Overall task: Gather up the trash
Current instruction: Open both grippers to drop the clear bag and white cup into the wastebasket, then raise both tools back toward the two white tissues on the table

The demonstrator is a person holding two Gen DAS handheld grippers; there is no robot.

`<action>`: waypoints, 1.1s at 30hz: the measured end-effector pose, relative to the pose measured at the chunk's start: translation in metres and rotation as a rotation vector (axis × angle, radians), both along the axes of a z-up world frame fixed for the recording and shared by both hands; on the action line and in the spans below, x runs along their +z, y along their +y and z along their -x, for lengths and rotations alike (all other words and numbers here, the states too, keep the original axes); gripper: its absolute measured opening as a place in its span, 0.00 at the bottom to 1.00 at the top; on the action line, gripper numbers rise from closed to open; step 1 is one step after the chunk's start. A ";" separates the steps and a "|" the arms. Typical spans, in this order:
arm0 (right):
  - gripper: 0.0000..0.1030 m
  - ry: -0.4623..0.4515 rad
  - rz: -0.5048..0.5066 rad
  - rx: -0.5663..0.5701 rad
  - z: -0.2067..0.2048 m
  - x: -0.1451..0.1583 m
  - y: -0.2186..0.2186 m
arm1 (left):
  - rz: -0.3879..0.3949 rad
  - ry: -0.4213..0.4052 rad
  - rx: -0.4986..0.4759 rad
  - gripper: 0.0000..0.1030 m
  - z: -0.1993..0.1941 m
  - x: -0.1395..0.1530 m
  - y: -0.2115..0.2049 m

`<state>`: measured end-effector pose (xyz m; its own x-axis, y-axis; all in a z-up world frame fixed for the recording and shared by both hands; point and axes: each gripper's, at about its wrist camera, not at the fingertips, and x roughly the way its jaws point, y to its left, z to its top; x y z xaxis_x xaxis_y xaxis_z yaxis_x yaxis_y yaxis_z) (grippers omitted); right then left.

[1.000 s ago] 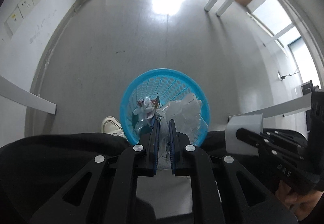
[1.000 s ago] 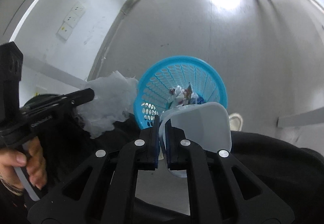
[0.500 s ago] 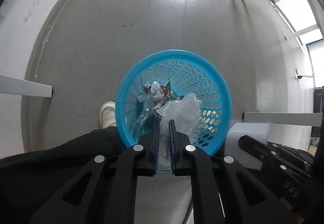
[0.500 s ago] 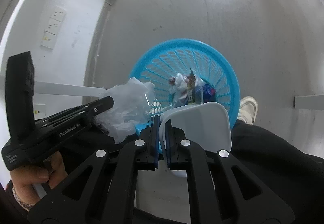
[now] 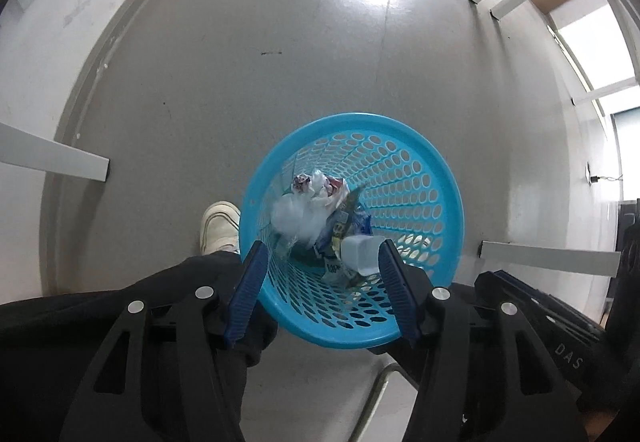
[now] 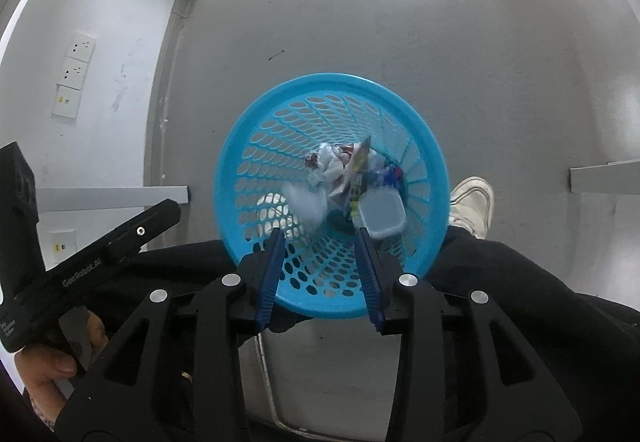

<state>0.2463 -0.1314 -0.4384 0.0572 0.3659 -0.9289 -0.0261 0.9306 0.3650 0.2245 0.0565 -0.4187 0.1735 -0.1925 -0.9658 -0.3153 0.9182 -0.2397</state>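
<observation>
Both grippers hang over a blue perforated wastebasket (image 5: 420, 178) on the grey floor (image 5: 280, 42). The left gripper (image 5: 320, 254) has just been opening, its blue pads (image 5: 250, 282) now spread apart with nothing between them; the crumpled clear plastic bag (image 5: 298, 218) lies loose inside the basket. The right gripper (image 6: 318, 238) has likewise just been opening and grips nothing; the white plastic container (image 6: 380, 216) rests in the basket among colourful wrappers (image 6: 354, 166). A person's black trouser leg (image 6: 520, 274) presses against the basket's near rim, and a white sneaker (image 6: 472, 202) stands just beside it. In the right wrist view, a bare hand (image 6: 48, 366) holds the left gripper's handle at lower left. White table legs (image 5: 52, 158) flank the basket, and wall sockets (image 6: 74, 78) sit on the white wall.
</observation>
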 end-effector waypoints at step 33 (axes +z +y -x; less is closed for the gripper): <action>0.54 -0.330 0.127 0.141 0.105 0.141 -0.006 | -0.161 -0.303 -0.250 0.74 0.101 0.133 -0.027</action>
